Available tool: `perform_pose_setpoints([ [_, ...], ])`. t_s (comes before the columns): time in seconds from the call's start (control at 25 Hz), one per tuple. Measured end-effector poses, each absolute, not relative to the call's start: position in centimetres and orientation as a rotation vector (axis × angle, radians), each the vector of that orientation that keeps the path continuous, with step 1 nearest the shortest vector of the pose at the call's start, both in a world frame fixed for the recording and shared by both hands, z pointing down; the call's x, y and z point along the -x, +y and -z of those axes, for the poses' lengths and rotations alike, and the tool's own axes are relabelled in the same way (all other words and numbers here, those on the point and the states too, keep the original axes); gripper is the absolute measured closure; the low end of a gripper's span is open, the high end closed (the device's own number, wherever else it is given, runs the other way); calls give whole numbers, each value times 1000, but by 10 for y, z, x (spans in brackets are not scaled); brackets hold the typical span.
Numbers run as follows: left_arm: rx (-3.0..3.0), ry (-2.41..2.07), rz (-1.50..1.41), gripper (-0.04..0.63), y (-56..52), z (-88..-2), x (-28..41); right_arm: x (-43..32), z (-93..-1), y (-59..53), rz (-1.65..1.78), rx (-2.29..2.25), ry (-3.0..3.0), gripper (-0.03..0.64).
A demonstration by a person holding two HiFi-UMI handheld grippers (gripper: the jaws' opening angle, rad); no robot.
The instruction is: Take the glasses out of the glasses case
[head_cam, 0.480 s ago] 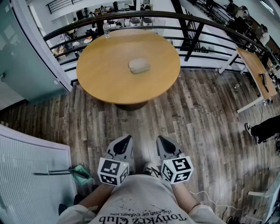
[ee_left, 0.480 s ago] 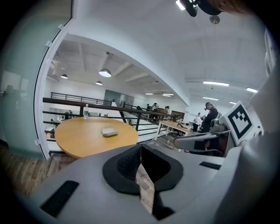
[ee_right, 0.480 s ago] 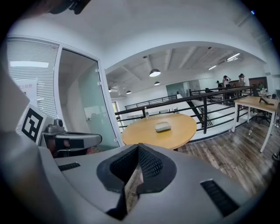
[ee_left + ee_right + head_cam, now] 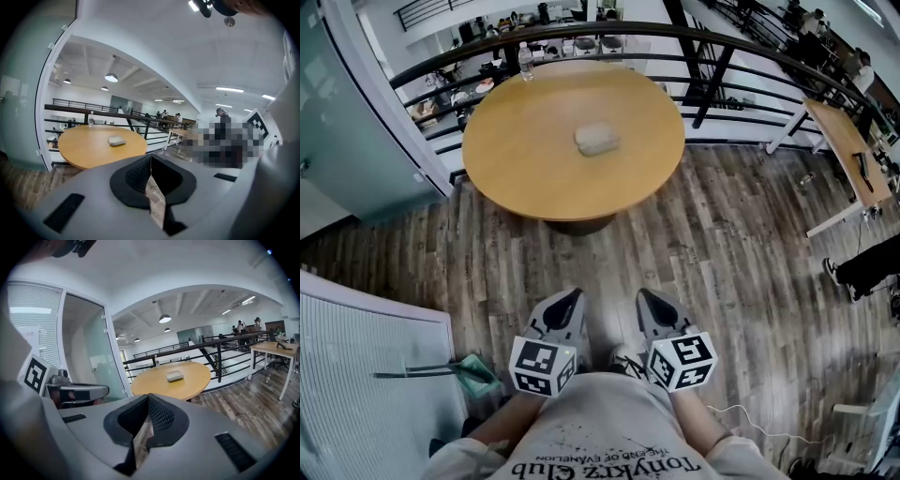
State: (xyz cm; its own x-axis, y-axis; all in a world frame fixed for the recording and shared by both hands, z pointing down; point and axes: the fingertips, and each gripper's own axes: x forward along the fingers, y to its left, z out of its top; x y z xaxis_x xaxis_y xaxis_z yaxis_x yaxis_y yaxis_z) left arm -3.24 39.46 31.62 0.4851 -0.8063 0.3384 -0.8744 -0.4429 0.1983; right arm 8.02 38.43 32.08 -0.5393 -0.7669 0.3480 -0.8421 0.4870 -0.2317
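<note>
Grey and shut, the glasses case [image 4: 598, 139] lies near the middle of the round wooden bench [image 4: 516, 159] in the head view. The left claw [image 4: 569, 300] and right claw [image 4: 647, 300] are held low, side by side near the person's waist, tips pointing forward, well apart from the bench. In the left gripper view the jaws meet on nothing, aimed toward the case, and the right gripper view shows the same.

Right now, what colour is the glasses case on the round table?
Pale grey; the glasses case shows best in the head view.
</note>
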Motion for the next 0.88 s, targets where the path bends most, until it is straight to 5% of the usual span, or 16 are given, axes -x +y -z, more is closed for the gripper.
perform_pose_setpoints([
  [0.88,-2455,-1370,-247,571,394,-310,120,-16,-310,382,-536,-1522,-2503,592],
])
